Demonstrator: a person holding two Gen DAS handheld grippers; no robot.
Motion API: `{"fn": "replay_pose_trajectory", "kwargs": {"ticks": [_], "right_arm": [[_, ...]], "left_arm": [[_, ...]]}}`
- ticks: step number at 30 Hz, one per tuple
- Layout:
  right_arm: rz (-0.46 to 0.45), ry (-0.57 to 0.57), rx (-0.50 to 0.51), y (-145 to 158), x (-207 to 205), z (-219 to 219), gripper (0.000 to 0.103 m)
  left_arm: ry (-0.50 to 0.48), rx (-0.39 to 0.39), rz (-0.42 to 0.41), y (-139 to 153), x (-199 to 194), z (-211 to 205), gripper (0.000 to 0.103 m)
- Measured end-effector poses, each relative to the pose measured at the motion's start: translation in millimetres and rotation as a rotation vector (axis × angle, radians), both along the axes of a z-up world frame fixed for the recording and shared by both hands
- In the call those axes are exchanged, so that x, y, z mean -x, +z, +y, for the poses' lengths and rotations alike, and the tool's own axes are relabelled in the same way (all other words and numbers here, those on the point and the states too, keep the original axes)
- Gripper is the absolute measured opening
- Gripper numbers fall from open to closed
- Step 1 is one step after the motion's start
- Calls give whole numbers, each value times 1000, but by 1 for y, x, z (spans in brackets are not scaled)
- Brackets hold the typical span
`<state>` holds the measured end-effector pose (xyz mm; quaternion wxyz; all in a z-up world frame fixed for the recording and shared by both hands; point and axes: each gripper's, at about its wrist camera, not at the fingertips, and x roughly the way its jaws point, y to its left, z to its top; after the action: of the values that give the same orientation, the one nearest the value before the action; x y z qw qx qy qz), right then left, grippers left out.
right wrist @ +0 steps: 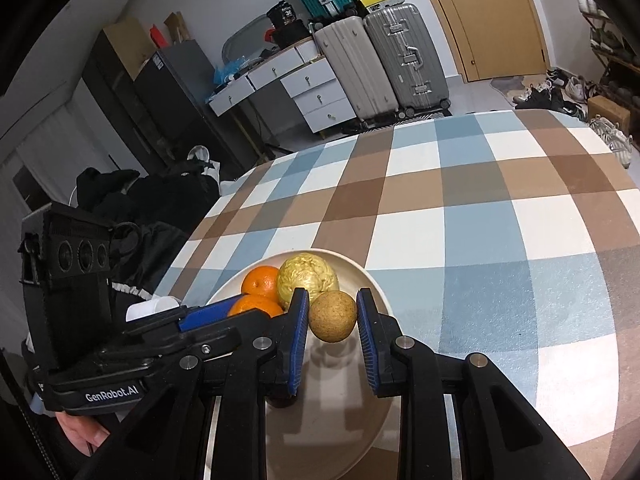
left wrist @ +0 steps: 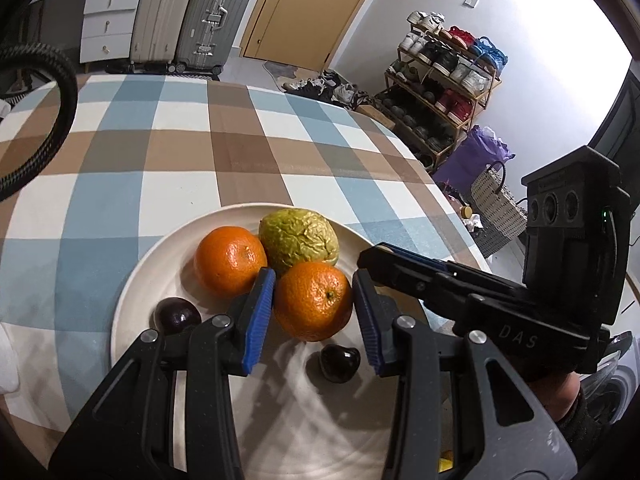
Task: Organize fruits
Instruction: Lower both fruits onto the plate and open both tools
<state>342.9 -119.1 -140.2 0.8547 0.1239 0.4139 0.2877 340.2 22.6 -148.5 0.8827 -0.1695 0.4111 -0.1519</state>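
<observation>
Carrying two fruits over the plate (left wrist: 132,280) at once. The left gripper (left wrist: 314,308) is clamped on an orange (left wrist: 312,300), blue pads pressed to both its sides, held just above the plate floor. The right gripper (right wrist: 333,312) is clamped on a small brown round fruit (right wrist: 333,316) over the plate's right part, near the rim.

Already on the plate: a second orange (left wrist: 230,260), a wrinkled green fruit (left wrist: 298,240) touching it, and two dark cherries (left wrist: 178,316).

Judgement: this is the placing step, both fruits near set-down.

Next move: lower each until it rests on bare plate, then let go. The orange hangs above one cherry (left wrist: 340,362), so shift it toward the other orange first. Round fruit may roll; release low.
</observation>
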Motion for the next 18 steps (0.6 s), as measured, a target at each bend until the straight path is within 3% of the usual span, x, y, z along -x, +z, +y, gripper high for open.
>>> {"fn": "replay_pose_trajectory", "kwargs": {"ticks": [7, 11, 18], "right_arm": [[24, 5, 8, -6, -2, 7, 26], [1, -2, -9, -1, 0, 6, 43], [-22, -61, -68, 22, 18, -15, 52]], "left_arm": [[-27, 18, -48, 10, 5, 0, 37], [-16, 3, -67, 23, 15, -1, 37], [15, -45, -105, 51, 51, -1, 46]]}}
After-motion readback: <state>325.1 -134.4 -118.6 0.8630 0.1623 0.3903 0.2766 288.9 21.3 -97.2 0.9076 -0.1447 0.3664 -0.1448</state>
